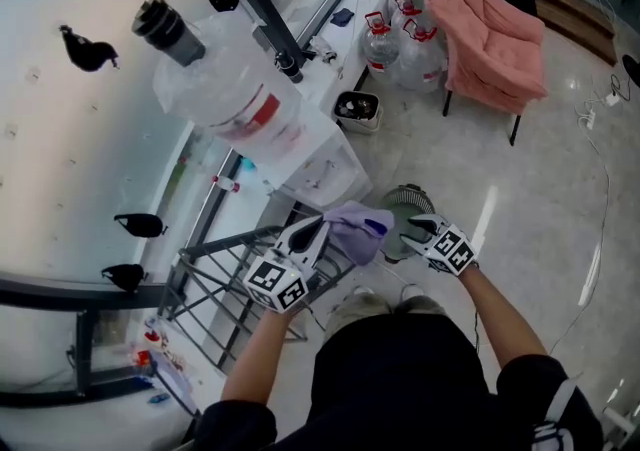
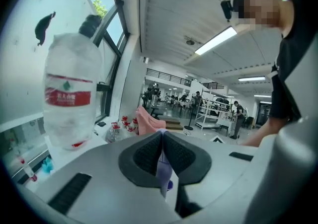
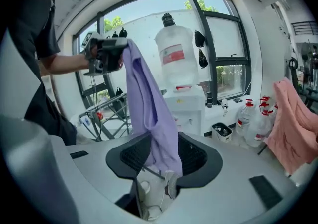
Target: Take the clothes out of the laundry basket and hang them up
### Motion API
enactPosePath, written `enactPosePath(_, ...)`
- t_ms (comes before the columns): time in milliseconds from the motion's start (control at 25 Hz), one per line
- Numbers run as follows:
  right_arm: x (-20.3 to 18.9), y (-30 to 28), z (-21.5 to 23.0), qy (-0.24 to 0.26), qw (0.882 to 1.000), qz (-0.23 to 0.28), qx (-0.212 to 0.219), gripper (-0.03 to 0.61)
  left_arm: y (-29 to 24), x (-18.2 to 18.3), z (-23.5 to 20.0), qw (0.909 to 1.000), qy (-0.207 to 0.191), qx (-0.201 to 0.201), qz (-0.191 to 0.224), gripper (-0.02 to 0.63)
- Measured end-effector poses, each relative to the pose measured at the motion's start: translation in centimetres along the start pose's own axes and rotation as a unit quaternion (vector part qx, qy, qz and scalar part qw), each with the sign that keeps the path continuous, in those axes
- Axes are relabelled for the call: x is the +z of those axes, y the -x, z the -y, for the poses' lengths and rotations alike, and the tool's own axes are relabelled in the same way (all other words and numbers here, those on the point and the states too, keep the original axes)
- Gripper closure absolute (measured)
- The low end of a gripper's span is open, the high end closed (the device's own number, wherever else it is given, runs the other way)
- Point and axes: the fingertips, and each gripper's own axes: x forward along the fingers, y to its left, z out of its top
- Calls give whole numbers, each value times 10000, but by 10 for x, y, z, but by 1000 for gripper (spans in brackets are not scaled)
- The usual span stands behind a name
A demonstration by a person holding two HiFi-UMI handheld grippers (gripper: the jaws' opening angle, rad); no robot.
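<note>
Two tools meet at one purple garment [image 1: 360,227], held up beside the drying rack [image 1: 215,284]: the left tool [image 1: 320,230] is clamped on its top, and the right tool [image 1: 415,231] stands open around the hanging cloth. Regripping lower should spread it before draping.

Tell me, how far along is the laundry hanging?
Done: one purple garment is lifted up. In hand: the left hand-held gripper is clamped on it; the right hand-held gripper stands open around its hanging end. Left: the drying rack shows nothing hung yet.
</note>
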Motion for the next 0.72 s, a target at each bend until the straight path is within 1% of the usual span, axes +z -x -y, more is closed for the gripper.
enactPosePath(160,-5,-18,-3,56,10000,-35,37,421,20,35,12,9993,-58,145,342,600)
enactPosePath(320,-6,-49,-12,497,9983,-265,154,376,44,58,17,9973,100,377,623,599)
enactPosePath(440,4,-64,-11,750,9969,-202,125,370,67,63,20,9953,230,565,749,599)
enactPosePath(480,8,-68,-13,810,9963,-190,208,370,74,64,22,9946,244,622,790,600)
enactPosePath(560,11,-76,-26,910,9942,-246,526,370,92,64,27,9931,249,778,847,599)
enactPosePath(600,12,-78,-34,956,9928,-242,680,403,102,64,28,9920,254,880,871,600)
enactPosePath(680,20,-75,-47,974,9921,-75,781,558,126,61,27,9891,271,1104,934,600)
enactPosePath(720,25,-70,-51,922,9929,42,753,564,140,59,26,9875,257,1223,960,600)
